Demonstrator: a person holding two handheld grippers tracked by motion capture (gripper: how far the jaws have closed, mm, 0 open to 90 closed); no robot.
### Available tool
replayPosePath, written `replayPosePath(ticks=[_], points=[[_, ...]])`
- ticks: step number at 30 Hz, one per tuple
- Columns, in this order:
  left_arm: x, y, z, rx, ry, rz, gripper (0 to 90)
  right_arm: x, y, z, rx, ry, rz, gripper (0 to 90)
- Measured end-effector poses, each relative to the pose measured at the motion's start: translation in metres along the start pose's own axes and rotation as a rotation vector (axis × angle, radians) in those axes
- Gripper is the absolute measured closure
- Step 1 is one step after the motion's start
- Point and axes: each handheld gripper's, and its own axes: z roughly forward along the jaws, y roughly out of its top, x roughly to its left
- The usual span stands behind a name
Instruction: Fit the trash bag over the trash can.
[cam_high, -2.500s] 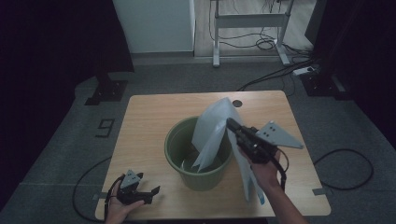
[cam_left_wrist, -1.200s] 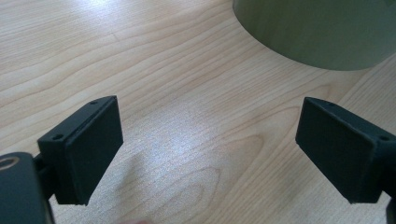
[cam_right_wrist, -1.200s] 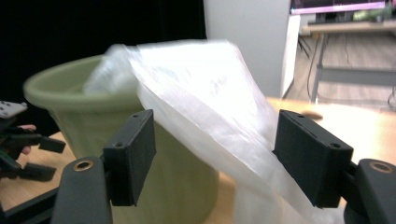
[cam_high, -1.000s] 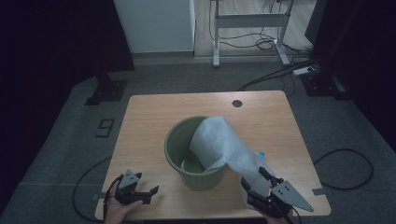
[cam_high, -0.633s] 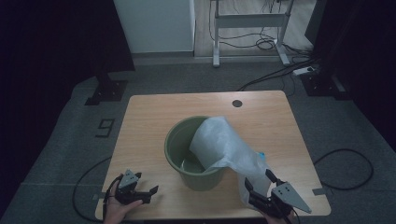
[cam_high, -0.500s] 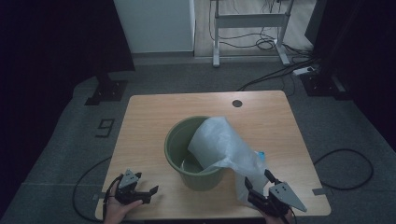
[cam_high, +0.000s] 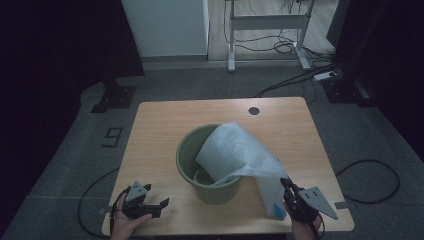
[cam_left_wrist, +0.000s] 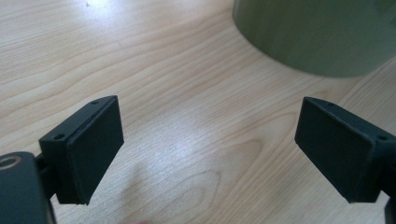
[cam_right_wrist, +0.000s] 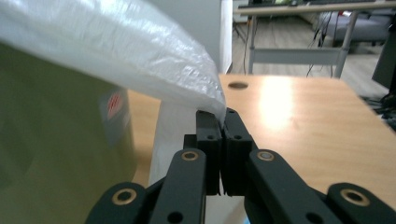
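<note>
**Desk:** What am I looking at?

**Operator:** My right gripper (cam_high: 289, 192), at the table's (cam_high: 165, 120) near right edge, has its jaws pressed together on a corner of the white plastic bin liner (cam_high: 235, 152). The liner drapes from inside the green bucket (cam_high: 187, 165), over its right rim and down to the tabletop beside it. My left gripper (cam_high: 150, 204) rests at the near left corner with its jaws spread and nothing between them, well apart from the bucket.

**Desk:** What could go wrong?

**Operator:** As I judge it, the pinch takes only a thin fold at the jaw tips, as the right gripper view (cam_right_wrist: 219, 116) shows. A hard pull could slip the film free or tear it. Nothing steadies the bucket, so dragging the liner sideways could tip or slide it. The liner's mouth is still bunched, and it may collapse inward rather than open over the rim.
</note>
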Motion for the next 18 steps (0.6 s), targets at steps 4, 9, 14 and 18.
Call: replayPosePath(ticks=[4,9,14,18], points=[[-0.001,0.006,-0.007,-0.046,-0.025,-0.051,9.7,-0.007,0.016,0.001,-0.048,0.000,0.022,88.4],[-0.005,0.012,-0.015,-0.088,-0.025,-0.067,11.4,-0.007,0.047,0.005,-0.131,0.018,0.044,88.7],[-0.007,0.018,-0.022,-0.120,-0.011,-0.072,13.6,0.003,0.079,0.010,-0.195,0.059,0.039,88.7],[-0.010,0.024,-0.028,-0.142,-0.002,-0.072,13.7,0.016,0.100,0.012,-0.240,0.108,0.023,88.6]])
